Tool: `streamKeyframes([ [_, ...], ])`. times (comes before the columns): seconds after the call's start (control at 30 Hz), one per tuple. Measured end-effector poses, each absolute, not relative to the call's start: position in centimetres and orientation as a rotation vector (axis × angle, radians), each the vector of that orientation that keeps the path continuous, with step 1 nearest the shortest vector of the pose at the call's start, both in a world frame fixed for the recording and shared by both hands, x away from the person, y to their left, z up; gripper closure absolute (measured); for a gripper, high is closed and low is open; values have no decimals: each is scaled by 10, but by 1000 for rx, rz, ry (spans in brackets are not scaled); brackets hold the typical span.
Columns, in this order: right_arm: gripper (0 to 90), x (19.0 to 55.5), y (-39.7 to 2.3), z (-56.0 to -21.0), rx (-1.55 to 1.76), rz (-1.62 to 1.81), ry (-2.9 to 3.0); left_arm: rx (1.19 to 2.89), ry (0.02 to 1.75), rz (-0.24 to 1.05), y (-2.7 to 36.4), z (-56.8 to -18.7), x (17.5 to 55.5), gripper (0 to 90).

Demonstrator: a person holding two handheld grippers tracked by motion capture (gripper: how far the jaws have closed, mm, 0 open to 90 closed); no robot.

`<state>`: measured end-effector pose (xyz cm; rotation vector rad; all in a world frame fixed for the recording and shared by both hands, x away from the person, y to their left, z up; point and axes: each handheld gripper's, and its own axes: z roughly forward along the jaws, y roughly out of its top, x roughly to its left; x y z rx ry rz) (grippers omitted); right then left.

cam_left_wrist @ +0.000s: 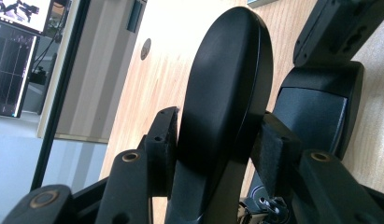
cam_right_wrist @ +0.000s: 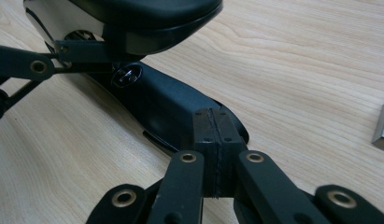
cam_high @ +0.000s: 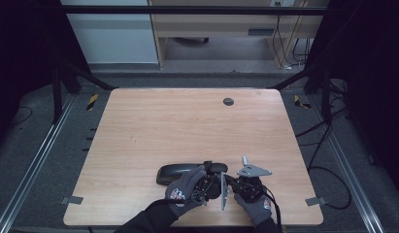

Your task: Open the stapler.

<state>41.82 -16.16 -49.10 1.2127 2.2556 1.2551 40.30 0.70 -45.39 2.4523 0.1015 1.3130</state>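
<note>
Our left gripper (cam_left_wrist: 213,154) clamps the black glasses case (cam_left_wrist: 224,93) on the table (cam_high: 187,126); our right gripper (cam_right_wrist: 216,140) is closed, pads together

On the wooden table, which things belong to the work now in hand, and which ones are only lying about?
In the work:
- long black plastic case with a hinged lid
- left gripper, jaws closed on the raised lid
- right gripper, jaws shut, beside the case's lower part

Lying about:
- round dark cable hole at the far side of the wooden table
</note>
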Motion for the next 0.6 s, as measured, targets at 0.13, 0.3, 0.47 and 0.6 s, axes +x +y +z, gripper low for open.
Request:
streamKeyframes([
  [0.13,900,419,-158,-494,1204,1239,2273,2452,103,1309,7,-454,403,540],
  [0.3,900,420,-156,-496,1218,1239,2282,2452,101,1310,7,-454,403,540],
  [0.47,900,422,-153,-499,1209,1241,2290,2453,105,1306,7,-454,403,540],
  [0.6,900,421,-151,-499,1206,1246,2294,2452,102,1307,8,-453,403,539],
])
